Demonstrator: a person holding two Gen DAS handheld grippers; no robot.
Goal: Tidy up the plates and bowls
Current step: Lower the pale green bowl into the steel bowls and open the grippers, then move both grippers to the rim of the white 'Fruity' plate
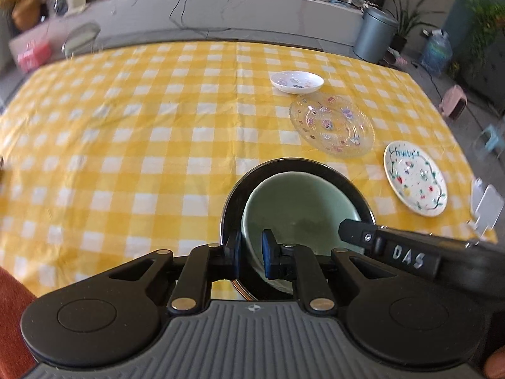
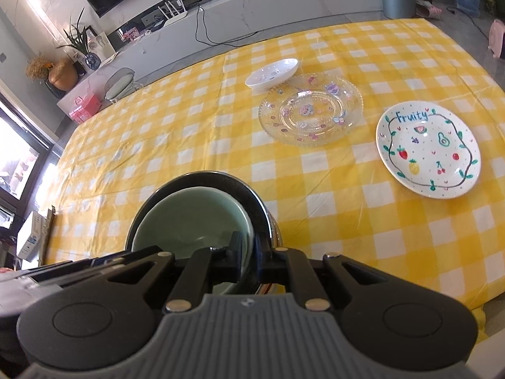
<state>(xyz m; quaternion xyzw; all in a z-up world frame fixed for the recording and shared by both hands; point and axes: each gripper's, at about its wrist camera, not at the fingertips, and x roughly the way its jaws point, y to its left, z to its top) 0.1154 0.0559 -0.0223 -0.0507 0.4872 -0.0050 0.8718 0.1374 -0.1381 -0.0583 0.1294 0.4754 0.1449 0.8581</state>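
Our left gripper (image 1: 251, 254) is clenched on the near wall of the green bowl (image 1: 300, 208), one pad outside and one inside, and that bowl sits nested in a black bowl (image 1: 232, 195) whose rim rings it. Our right gripper (image 2: 249, 257) pinches the same pair from the other side; in its view the jaws close across the green bowl's (image 2: 192, 218) wall and the black bowl's (image 2: 252, 202) rim together, though we cannot tell whether the outer pad bears on the black rim or only lies beside it. Whether the stack rests on the yellow checked tablecloth (image 1: 157, 142) or hangs just above it is not clear either. Further out, well apart from the bowls, lie the clear glass plate (image 1: 331, 126), the small white dish (image 1: 296, 81) just behind it, and the fruit-painted plate (image 1: 415, 178) to the right. The risk we see is in the two-handed hold: if our hands pull unevenly, the green bowl may tip inside the black one or slip off the pads, and glazed walls give little friction. If only the inner bowl is truly gripped, the black bowl could drop away on a lift. Swinging right could also clip the fruit plate.
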